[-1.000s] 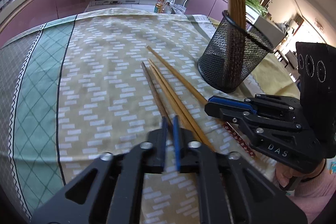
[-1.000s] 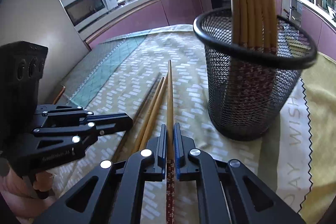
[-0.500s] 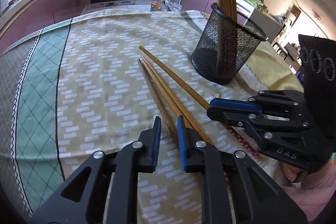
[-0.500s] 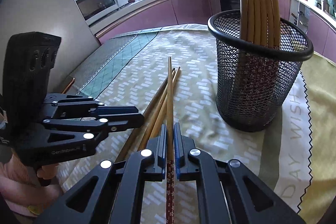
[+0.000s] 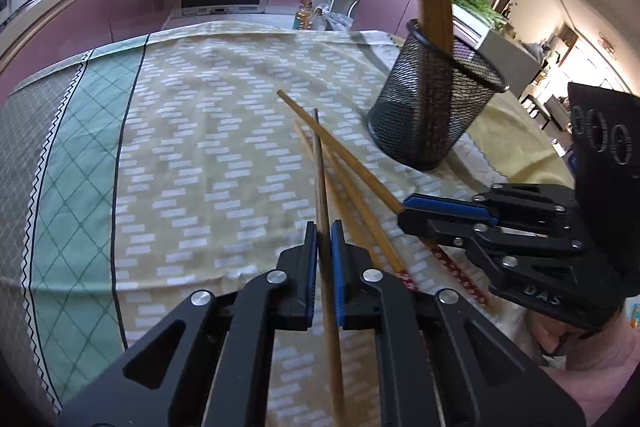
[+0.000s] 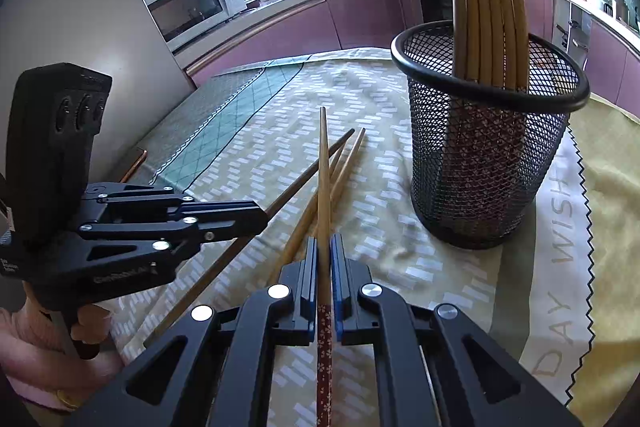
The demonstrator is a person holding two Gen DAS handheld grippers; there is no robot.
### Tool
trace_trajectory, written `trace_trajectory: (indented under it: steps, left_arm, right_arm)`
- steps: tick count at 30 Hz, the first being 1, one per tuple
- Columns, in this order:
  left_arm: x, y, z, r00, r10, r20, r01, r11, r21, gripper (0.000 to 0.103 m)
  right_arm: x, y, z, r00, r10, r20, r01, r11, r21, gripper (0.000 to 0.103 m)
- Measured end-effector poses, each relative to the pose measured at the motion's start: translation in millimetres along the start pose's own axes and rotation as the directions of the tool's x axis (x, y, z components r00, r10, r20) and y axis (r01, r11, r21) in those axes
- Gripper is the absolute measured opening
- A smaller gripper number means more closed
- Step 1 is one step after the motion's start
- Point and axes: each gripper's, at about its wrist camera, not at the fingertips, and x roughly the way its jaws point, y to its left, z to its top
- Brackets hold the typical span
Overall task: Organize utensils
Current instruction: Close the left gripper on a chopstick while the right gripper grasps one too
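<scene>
Two chopsticks gripped, one per gripper. Left gripper (image 5: 324,227) just closed, jaws narrow and pads pressed on a darker chopstick (image 5: 318,163) that runs straight out along the fingers and crosses over the rest. Right gripper (image 6: 324,239) likewise clamped narrow on a lighter chopstick (image 6: 323,163), plain tip forward, red flowered end trailing back under the fingers. Two more loose chopsticks (image 5: 360,203) flat on the tablecloth (image 5: 200,147), between and just beside the two held ones.

Mesh holder (image 6: 480,167) upright on the cloth, ahead and to the right of both grippers, already stocked with upright chopsticks (image 6: 484,7), flowered ends down. Nearer to the right gripper, by the look of both views; left gripper farther out on the opposite side of the pile. Key relation: both held sticks low and slanted, long axes aimed past the holder's left side, not at its mouth. Probably calls for a lift and a tilt to vertical above the rim, flowered end lowest.

Right view alone: the flowered end of the held stick, and open room inside the rim. Left view alone: the crossing of the dark stick over the others. Far tips touching the cloth or clear of it: cannot tell.
</scene>
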Motion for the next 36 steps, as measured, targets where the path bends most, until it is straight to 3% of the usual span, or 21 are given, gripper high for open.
trace_trajectory:
  steps: [5,11,15,19,27,36]
  left_arm:
    - [1.9,-9.0,-4.3,1.0,-0.018,-0.016,0.018,0.999,0.033,0.004]
    - [11.4,-8.4,-4.0,0.999,-0.013,-0.053,0.015,0.998,0.053,0.014]
    - [14.4,-8.0,-0.4,0.998,-0.012,-0.056,0.016,0.998,0.068,0.016]
    - [20.7,-9.6,4.9,0.998,-0.008,-0.066,0.013,0.997,0.079,0.016]
    - [29.2,-7.7,5.8,0.997,-0.013,-0.082,0.021,0.996,0.087,0.01]
    - [28.3,-4.9,9.9,0.997,-0.015,-0.071,0.018,0.999,0.049,0.008]
  right_arm:
    - [2.6,-2.5,-2.7,1.0,-0.004,-0.018,0.004,1.0,0.003,0.006]
    - [5.6,-1.9,-0.7,0.999,-0.021,-0.037,0.021,1.0,-0.023,0.007]
    - [12.7,1.2,4.1,0.997,-0.044,-0.057,0.041,0.998,-0.048,0.008]
    - [21.3,2.8,13.9,0.996,-0.047,-0.071,0.042,0.997,-0.064,0.013]
    - [33.9,-1.5,27.4,0.995,-0.049,-0.085,0.043,0.997,-0.069,0.013]
    - [25.0,-0.2,25.7,0.998,-0.046,-0.053,0.042,0.997,-0.07,0.006]
